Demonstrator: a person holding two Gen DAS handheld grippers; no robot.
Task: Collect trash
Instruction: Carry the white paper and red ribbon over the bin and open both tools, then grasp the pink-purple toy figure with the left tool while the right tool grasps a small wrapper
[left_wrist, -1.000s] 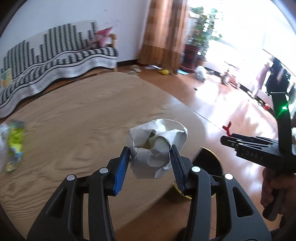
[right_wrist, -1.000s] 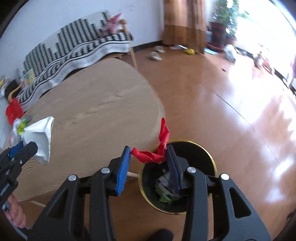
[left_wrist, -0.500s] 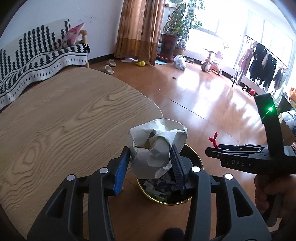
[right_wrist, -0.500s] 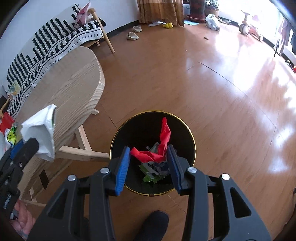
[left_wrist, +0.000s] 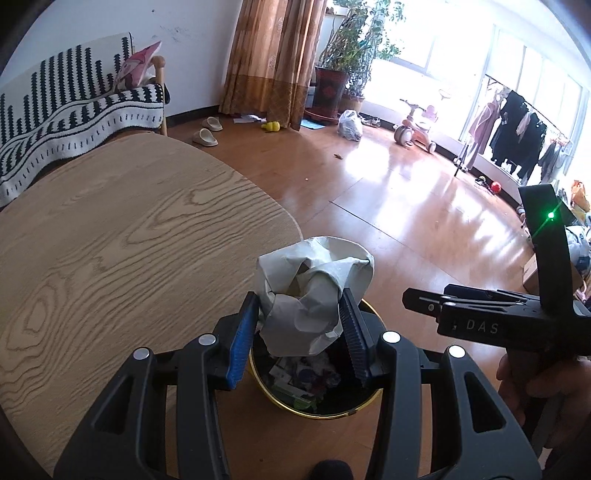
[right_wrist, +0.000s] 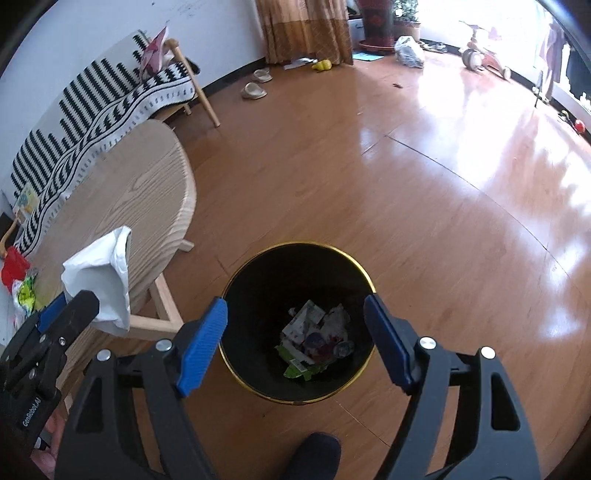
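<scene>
Crumpled paper bag (left_wrist: 314, 291) sits clamped in my left gripper (left_wrist: 299, 332) right over the black bin (right_wrist: 295, 321); my right gripper (right_wrist: 295, 343) is opening, nothing between its jaws. Wrappers (right_wrist: 22, 291) on the table (left_wrist: 110, 240) remain.

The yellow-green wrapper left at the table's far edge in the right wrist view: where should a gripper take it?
The yellow-green wrapper lies crumpled on the table beside a red scrap. Probably come from above and pinch its raised crinkled middle, since flat edges give pads little to catch. Its exact shape is too small to tell.
</scene>
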